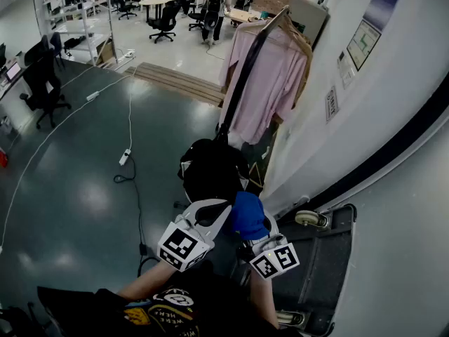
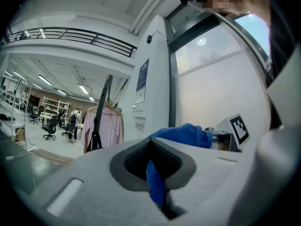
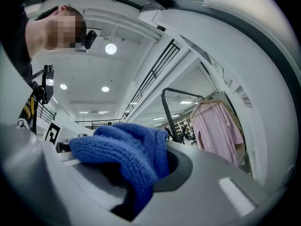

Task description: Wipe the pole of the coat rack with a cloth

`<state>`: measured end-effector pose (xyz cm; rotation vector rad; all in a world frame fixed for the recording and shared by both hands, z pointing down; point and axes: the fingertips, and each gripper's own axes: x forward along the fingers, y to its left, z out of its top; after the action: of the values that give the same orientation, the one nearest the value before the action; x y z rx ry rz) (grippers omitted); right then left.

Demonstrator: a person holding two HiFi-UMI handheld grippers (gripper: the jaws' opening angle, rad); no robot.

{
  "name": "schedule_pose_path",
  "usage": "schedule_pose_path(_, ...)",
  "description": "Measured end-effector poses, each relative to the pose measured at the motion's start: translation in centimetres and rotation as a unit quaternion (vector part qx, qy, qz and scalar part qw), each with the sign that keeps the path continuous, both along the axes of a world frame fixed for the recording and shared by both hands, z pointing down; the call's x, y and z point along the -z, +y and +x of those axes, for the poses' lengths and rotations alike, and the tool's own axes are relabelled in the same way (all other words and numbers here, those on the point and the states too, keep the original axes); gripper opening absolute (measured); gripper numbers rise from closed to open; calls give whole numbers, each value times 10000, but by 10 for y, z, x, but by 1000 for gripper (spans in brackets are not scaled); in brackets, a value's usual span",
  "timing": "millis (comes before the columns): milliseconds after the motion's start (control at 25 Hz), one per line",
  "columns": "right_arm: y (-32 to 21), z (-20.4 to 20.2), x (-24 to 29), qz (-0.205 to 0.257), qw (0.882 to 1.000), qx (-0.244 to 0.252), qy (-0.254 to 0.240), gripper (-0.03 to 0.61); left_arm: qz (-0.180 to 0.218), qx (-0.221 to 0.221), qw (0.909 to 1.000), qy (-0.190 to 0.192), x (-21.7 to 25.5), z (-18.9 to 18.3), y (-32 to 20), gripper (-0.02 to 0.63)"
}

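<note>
1. Coat rack (image 1: 261, 30) stands ahead by the white wall (image 1: 400, 125), well apart from both grippers. Its pole (image 1: 242, 79) is dark and slim, prob rigid + smooth, so a cloth should slide along it easily. The rack looks light and loaded, so I'd keep side pressure low or it may rock.
2. Pink shirt (image 1: 273, 83) hangs over the upper pole and a black bag (image 1: 210, 167) sits low against it. Bare pole is limited; likely have to work around both.
3. Cloth (image 1: 249, 215): blue knit, held low in front of the person, spanning between the two grippers. Not touching the pole yet. It reads soft, light and limp, so it will bunch and drape but won't slip much. Best wrapped round the pole w/ slack between the two holds.
4. Right gripper (image 1: 265, 236): jaws clamped on a thick wad of cloth. Solid hold.
5. Left gripper (image 1: 210, 220): jaws pressed onto a thin fold/edge only. Weaker hold; could pull out under drag.
</note>
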<state>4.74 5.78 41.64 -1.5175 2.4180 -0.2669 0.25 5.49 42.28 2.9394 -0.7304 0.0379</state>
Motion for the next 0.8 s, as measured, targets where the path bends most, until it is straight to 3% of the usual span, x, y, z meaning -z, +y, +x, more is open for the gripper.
schedule_pose_path(440, -4, 14, -19, -255, 9996, -52, 88, 41, -20, 116, 9999, -30, -8, 3, -4, 5)
schedule_pose_path(560, -12, 26, -37, -481, 9987, -160, 53, 43, -115, 268, 9995, -71, -16, 2, -17, 5)
schedule_pose_path(800, -27, 38, -38, -408, 9991, -72, 99, 43, -115, 582, 9982, -67, -14, 3, -40, 5)
